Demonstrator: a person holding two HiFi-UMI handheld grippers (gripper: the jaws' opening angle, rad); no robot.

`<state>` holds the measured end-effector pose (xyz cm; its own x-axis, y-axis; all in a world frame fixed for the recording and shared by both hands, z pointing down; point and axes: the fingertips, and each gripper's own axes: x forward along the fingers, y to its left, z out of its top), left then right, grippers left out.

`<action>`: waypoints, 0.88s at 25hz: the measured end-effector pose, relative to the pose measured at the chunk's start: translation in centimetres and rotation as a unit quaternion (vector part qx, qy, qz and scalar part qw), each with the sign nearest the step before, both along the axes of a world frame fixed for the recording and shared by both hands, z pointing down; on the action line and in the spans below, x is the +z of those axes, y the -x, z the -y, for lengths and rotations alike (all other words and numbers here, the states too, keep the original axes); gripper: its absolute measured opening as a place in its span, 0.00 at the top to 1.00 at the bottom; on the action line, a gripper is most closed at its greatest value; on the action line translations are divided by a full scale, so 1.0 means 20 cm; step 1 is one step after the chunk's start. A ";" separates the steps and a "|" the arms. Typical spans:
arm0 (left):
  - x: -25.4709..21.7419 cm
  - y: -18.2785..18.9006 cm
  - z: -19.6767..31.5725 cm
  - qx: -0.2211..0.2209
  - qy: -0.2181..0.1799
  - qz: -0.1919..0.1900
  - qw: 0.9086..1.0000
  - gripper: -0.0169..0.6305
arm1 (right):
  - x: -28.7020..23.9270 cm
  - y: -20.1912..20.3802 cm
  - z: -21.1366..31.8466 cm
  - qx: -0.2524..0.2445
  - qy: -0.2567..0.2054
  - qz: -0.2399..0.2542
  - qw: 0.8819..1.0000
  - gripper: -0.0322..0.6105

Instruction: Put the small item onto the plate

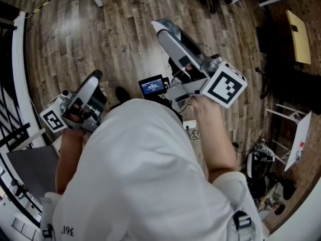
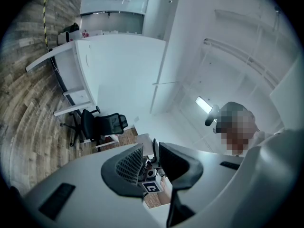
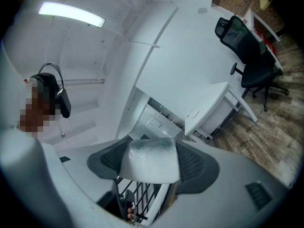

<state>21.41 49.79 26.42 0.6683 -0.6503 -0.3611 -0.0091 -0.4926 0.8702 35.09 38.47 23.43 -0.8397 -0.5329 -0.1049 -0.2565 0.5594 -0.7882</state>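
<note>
In the head view I look down on a person's white shirt and both forearms. My right gripper is held up over the wooden floor, shut on a small whitish, translucent item. The right gripper view shows that item filling the space between the jaws of the right gripper. My left gripper is lower at the left. In the left gripper view the left gripper has a narrow gap between its jaws with nothing in it. No plate is in view.
A small device with a lit screen hangs at chest height. Black railing runs along the left. White desks and a black office chair stand on the wooden floor; another chair is at the right.
</note>
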 end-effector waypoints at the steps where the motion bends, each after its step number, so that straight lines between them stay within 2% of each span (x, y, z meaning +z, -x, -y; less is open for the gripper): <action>1: 0.01 0.01 0.00 0.002 0.001 -0.001 1.000 0.81 | 0.01 0.00 0.00 0.002 0.002 -0.002 1.000 0.46; 13: 0.03 0.08 0.01 0.011 0.007 -0.006 1.000 0.81 | 0.04 0.07 0.01 0.007 0.015 -0.012 1.000 0.46; 22: 0.10 0.42 -0.02 0.013 0.017 -0.010 1.000 0.81 | 0.13 0.42 -0.01 0.012 0.018 -0.029 0.999 0.46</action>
